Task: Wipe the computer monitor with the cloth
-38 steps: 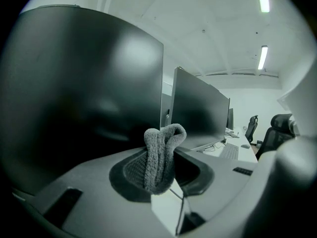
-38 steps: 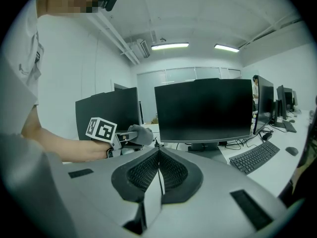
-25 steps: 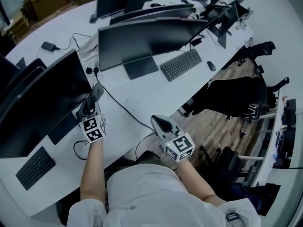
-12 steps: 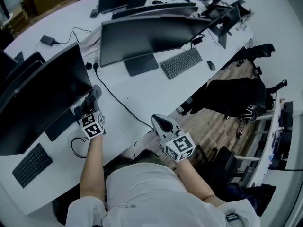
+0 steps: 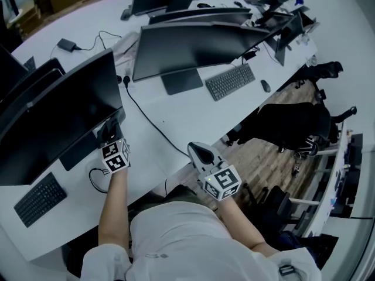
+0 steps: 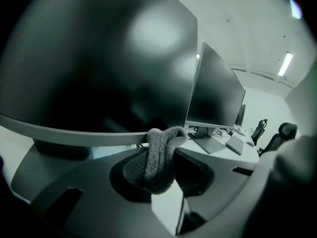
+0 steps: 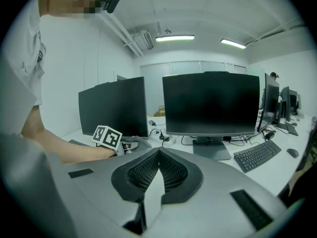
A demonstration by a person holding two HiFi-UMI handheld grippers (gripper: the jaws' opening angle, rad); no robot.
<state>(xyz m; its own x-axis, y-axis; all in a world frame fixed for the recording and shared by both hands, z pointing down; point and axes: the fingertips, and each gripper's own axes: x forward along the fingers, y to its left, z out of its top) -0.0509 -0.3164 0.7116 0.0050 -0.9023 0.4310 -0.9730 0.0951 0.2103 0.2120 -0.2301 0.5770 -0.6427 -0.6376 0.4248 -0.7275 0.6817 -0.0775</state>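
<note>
A grey knitted cloth (image 6: pixel 157 155) is pinched in my left gripper (image 6: pixel 166 140), its folded end sticking out at the lower edge of the near dark monitor (image 6: pixel 94 63). From the head view that left gripper (image 5: pixel 109 129) sits just under the bottom right corner of this monitor (image 5: pixel 55 113). My right gripper (image 5: pixel 199 152) hangs off the desk's front edge, jaws together with nothing between them. In the right gripper view the right gripper (image 7: pixel 159 151) faces a second monitor (image 7: pixel 211 104), with the left gripper (image 7: pixel 130 143) at lower left.
White desk (image 5: pixel 176 122) carries a black cable (image 5: pixel 149 127), two keyboards (image 5: pixel 230 81) (image 5: pixel 36 199), a mouse (image 5: pixel 266 85) and more monitors (image 5: pixel 199 43) behind. A black office chair (image 5: pixel 290 122) stands at the right over wooden floor.
My left gripper with the cloth has moved up and in under the near monitor's lower corner. The right gripper has stayed in place.
</note>
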